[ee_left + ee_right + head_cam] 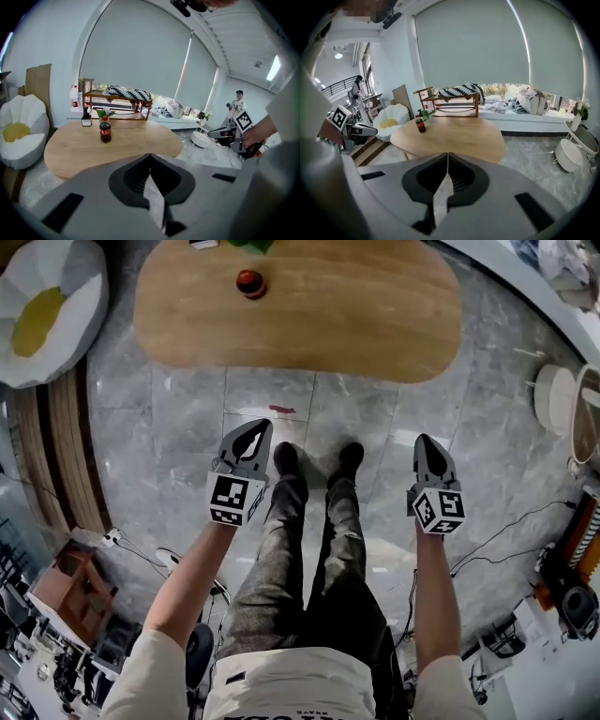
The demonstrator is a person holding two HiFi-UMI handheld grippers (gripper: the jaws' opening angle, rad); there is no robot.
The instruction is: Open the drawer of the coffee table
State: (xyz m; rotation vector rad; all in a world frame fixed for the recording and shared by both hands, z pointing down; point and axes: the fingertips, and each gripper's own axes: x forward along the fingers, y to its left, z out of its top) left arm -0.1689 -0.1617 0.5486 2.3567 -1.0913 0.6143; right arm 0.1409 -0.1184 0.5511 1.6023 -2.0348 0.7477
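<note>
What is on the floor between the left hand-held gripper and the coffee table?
Only bare grey floor tiles, with one small red mark, separate the left hand-held gripper from the coffee table; the head view shows it.

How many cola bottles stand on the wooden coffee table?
1. The cola bottle stands upright on the coffee table, left of its middle and toward its far edge. None seems hidden.

It was a living room, cluttered at its edges with electronics. An oval wooden coffee table (309,315) bearing a cola bottle (105,131) stood on grey marble-look floor tiles (187,418) beside a fried-egg-shaped cushion chair (47,306). Roller blinds (487,47) covered a wide window above a bench (543,117) strewn with clothes (525,103). Loose cables (511,526) trailed across the floor.
</note>
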